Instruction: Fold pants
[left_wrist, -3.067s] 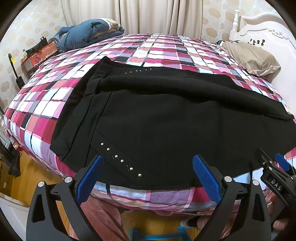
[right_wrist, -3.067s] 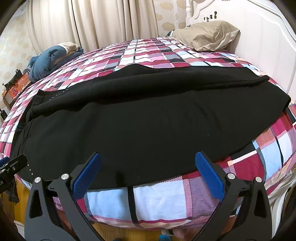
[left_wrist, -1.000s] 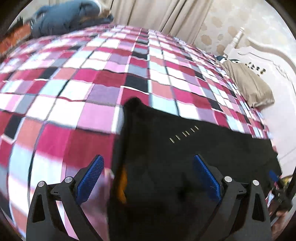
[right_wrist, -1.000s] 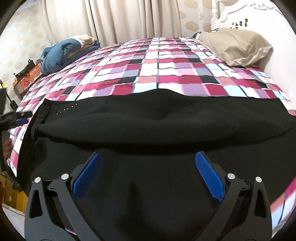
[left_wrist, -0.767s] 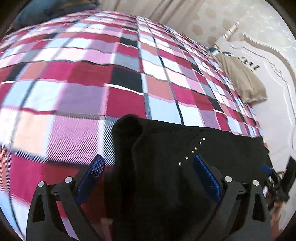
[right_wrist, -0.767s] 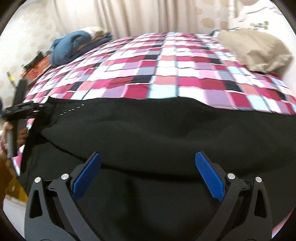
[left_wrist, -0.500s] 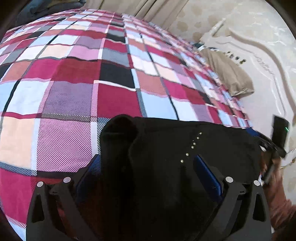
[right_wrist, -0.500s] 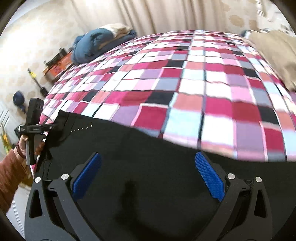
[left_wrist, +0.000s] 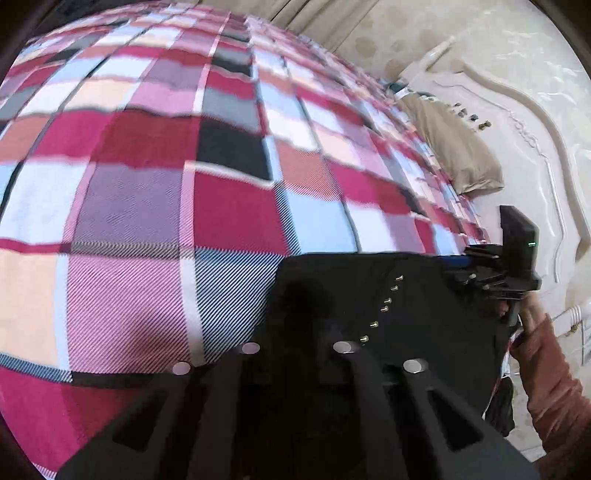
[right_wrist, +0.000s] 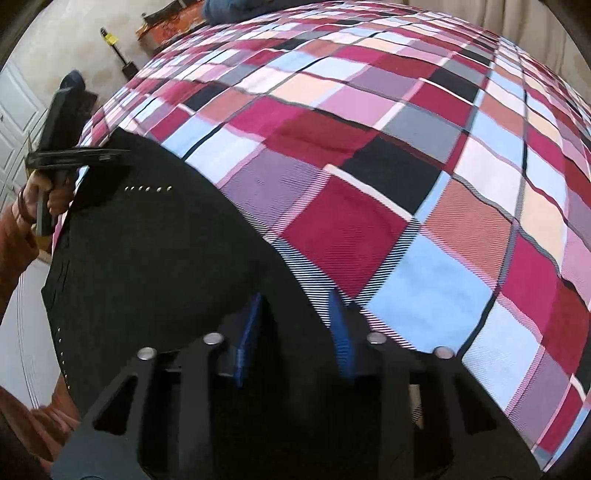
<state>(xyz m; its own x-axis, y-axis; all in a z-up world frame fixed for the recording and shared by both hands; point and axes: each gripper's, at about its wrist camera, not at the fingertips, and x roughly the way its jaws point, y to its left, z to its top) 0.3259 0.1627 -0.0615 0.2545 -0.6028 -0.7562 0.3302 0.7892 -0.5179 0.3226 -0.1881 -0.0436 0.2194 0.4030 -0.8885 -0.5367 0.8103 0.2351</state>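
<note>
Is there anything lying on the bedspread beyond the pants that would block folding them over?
Nothing visible does. Beyond the far edge of the black pants the checked bedspread shows only bare squares; the tan pillow lies off by the headboard.

Pants on bedspread; pillow beyond.

Soft, even indoor light; strong fisheye bulge.
Motion-blurred throughout, dark vignette at corners, black pants swallowing detail lower centre.

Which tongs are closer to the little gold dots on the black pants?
Left. The left tongs pinch the pants right beside the gold dots; the right tongs pinch the same edge farther along. Both just closed on the cloth.
</note>
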